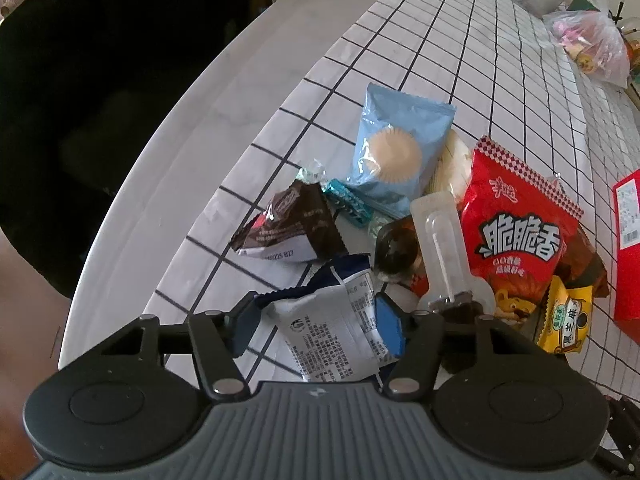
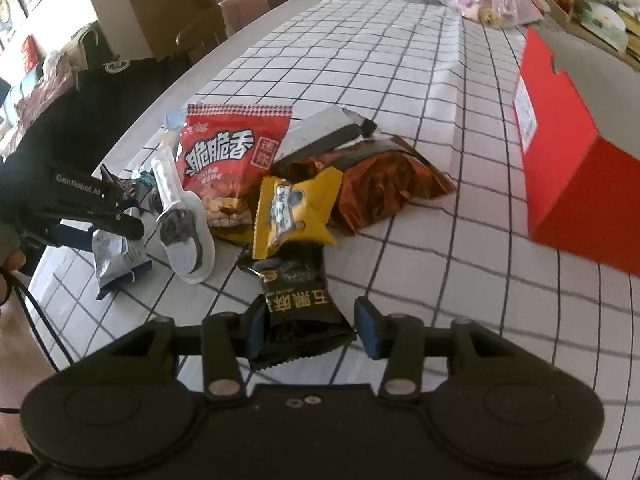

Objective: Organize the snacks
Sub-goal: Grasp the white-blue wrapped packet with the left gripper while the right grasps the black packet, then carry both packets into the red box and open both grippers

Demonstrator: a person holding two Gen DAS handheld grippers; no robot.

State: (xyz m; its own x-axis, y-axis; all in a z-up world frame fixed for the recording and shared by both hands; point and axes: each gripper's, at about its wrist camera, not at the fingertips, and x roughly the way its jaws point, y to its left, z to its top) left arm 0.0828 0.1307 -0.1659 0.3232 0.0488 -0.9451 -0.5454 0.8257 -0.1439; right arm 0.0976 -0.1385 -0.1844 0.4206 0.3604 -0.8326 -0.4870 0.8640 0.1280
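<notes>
Snack pile (image 2: 256, 184) sits mid-table on the gridded cloth (image 2: 400, 80), box (image 2: 560, 168) well apart to its right. Big pouch (image 2: 230, 156) at pile's back; w/ spoon pack (image 2: 184, 220) just left of it. My left gripper (image 1: 316, 320) straddles a packet (image 1: 332, 332) at pile's left edge; my right gripper (image 2: 308, 324) has a dark packet (image 2: 300, 312) between fingers, nearest me.

We record the left gripper (image 1: 318, 326) with its blue pads at either side of a white-and-navy packet (image 1: 336, 320), beyond it a brown packet (image 1: 288, 224), a pale blue cake packet (image 1: 394, 148), a red snack bag (image 1: 516, 232) and a yellow packet (image 1: 564, 320) on the checked cloth (image 1: 420, 48).
</notes>
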